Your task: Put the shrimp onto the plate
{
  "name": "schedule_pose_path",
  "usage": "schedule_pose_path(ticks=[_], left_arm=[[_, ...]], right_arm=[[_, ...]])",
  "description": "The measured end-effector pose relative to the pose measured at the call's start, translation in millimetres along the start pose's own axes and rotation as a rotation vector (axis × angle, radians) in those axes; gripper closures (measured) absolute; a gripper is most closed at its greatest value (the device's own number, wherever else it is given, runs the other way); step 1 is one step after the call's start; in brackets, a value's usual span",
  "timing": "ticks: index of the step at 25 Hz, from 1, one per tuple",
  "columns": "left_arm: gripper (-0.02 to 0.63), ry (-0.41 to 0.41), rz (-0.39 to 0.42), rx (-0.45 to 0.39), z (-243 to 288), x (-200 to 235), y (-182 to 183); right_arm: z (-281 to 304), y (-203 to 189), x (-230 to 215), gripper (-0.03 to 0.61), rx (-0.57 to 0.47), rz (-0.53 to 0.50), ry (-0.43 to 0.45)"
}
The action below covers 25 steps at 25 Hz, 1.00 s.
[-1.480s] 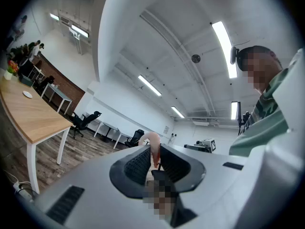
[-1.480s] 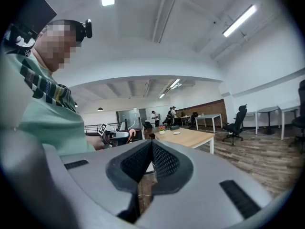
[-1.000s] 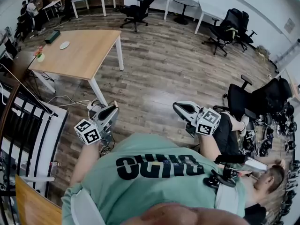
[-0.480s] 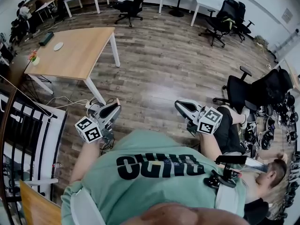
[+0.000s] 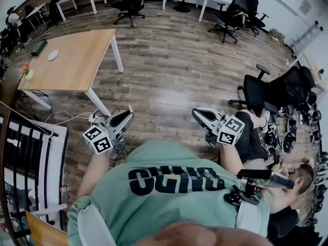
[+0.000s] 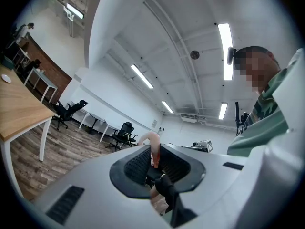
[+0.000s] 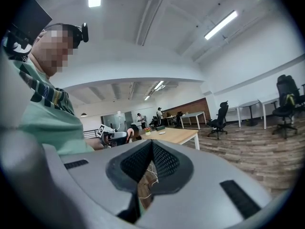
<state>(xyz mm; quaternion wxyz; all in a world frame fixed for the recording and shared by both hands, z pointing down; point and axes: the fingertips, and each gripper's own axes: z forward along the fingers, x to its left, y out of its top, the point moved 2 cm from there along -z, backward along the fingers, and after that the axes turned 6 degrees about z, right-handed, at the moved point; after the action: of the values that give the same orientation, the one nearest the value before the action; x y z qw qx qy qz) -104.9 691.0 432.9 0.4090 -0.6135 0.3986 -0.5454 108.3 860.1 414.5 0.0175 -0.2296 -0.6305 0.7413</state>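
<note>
My left hand-held gripper (image 5: pixel 127 117) clamps the shrimp (image 6: pixel 151 140); right hand-held gripper (image 5: pixel 198 113) closed. Wood floor (image 5: pixel 169 76) stretches to the surface (image 5: pixel 84 60) bearing the plate (image 5: pixel 53 55).

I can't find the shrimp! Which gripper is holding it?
The left gripper: a pink shrimp is pinched between its jaws. The right gripper has its jaws shut with nothing between them.

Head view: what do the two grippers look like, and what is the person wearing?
Both the left gripper and right gripper are light grey shells with black ribbed fingers; each carries a white cube with black square markers. The person wears a short-sleeved green T-shirt with black lettering.
</note>
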Motion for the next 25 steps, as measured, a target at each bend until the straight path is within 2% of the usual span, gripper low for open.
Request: schedule_pose_path(ticks=[13,21,25], left_arm=[[0.551,-0.106,0.003,-0.020,-19,122,59],[0.549,-0.153,-0.022,-0.025,-31,198,78],[0.549,-0.155,-0.030,-0.023,-42,231,77]], right_arm=[[112,40,-3,0.572,-0.022,-0.043,-0.095],[178,55,-18,0.572,-0.024,-0.040,-0.162],[214,53,-26,0.572,-0.004,-0.039,-0.150]])
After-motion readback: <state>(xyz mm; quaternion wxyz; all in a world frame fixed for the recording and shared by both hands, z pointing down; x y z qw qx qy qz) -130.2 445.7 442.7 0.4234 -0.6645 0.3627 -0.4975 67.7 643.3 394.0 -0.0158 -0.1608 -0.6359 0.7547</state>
